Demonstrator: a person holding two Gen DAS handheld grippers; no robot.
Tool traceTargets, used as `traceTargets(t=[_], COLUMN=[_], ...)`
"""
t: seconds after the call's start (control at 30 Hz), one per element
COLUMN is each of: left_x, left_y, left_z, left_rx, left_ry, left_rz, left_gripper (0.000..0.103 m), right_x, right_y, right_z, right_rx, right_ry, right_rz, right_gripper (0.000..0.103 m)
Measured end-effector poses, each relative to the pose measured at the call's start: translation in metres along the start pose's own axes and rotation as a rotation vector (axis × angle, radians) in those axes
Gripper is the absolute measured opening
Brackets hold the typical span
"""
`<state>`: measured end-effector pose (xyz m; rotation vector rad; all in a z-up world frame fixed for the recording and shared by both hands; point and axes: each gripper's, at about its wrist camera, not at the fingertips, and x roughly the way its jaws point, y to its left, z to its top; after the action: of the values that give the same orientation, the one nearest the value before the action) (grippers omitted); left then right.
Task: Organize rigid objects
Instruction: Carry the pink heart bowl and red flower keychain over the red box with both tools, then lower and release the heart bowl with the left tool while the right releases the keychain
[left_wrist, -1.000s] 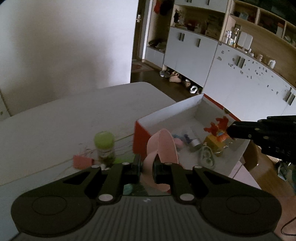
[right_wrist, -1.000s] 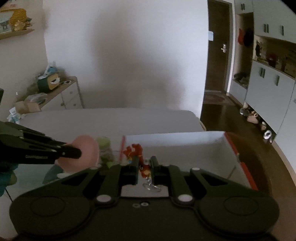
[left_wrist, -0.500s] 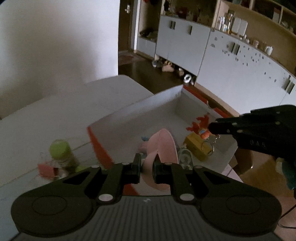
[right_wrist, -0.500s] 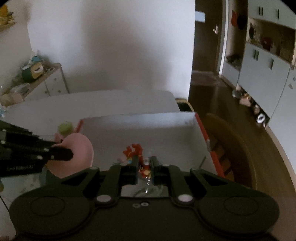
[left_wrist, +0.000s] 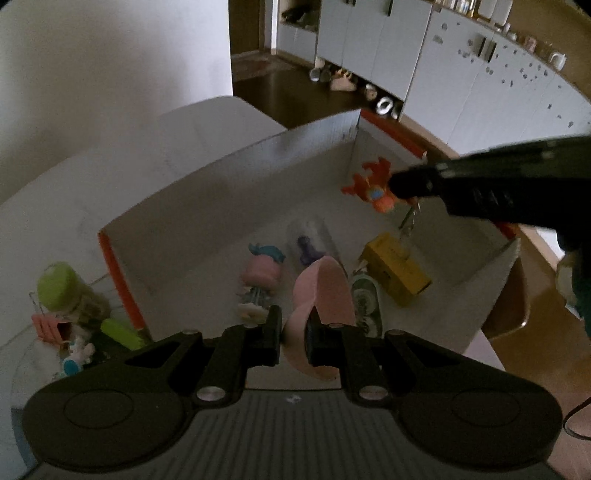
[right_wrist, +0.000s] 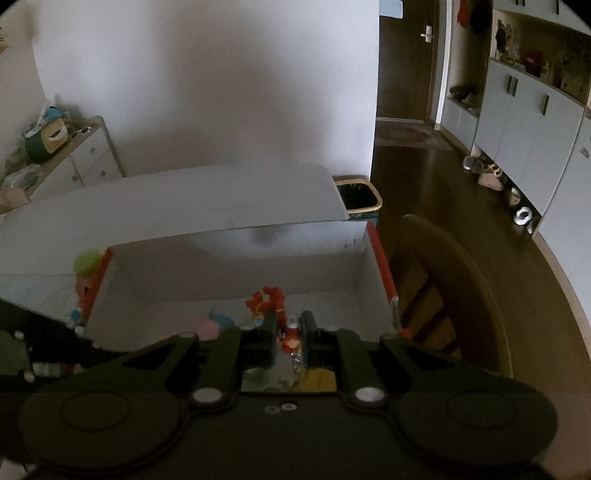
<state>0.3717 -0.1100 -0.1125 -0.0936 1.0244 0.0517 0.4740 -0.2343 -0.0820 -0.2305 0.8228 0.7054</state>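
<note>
Black fingers of the left hand-held gripper (left_wrist: 293, 334) are closed on the edge of a pink dish (left_wrist: 325, 295), which stands tilted on its rim above the inside of an open white box (left_wrist: 229, 192) with orange edges. The right hand-held gripper (right_wrist: 289, 334) is likewise closed, clamping a red toy figure (right_wrist: 275, 301) whose small metal chain (right_wrist: 295, 356) hangs below the fingers; in the left wrist view the same figure (left_wrist: 373, 186) is held in the air over the far right part of the box.

On the box floor, beneath and around the two held things, lie a yellow carton (left_wrist: 395, 273), a pink and teal toy (left_wrist: 260, 269), a small purple piece (left_wrist: 308, 249) and a round greyish item (left_wrist: 365, 301) partly hidden by the dish; what that item is cannot be told.

Outside the box, beside its left wall on the white bench (left_wrist: 74, 199), stand a jar with a green lid (left_wrist: 59, 286), a pink slatted piece (left_wrist: 50, 326), a bright green object (left_wrist: 118, 330) and a small white and blue figure (left_wrist: 75, 356), all close together near the bench's near left edge.

Beyond the far edge of the bench a waste bin (right_wrist: 358, 195) stands on the dark floor, and a wooden chair (right_wrist: 443, 280) sits at the right side of the box.
</note>
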Motion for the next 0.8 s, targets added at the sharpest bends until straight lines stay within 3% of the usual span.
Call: traceTargets(t=[0.37,0.47,0.6,0.8], left_x=[0.04,0.048,0.053,0.062], left_y=[-0.005,-0.007,-0.006,0.0], left_z=[0.011,0.013,0.014,0.014], left_rx=[-0.044,-0.045,-0.047,-0.058], left_ry=[0.096,0.117,0.131,0.174], left_rz=[0.052,0.054,0.062,0.065], left_gripper=[0.013,0.013,0.013,0.014], right_x=[0.043,0.05,0.056,0.054], right_y=[-0.002,-0.001,0.002,0.003], right_z=[0.003,0.0,-0.003,-0.007], right_rx=[-0.074,-0.09,-0.113,-0.12], right_ry=[0.068,0.091,0.123,0.13], right_rz=[-0.024,-0.025,-0.031,-0.002], right_gripper=[0.011,0.004,0.004,0.012])
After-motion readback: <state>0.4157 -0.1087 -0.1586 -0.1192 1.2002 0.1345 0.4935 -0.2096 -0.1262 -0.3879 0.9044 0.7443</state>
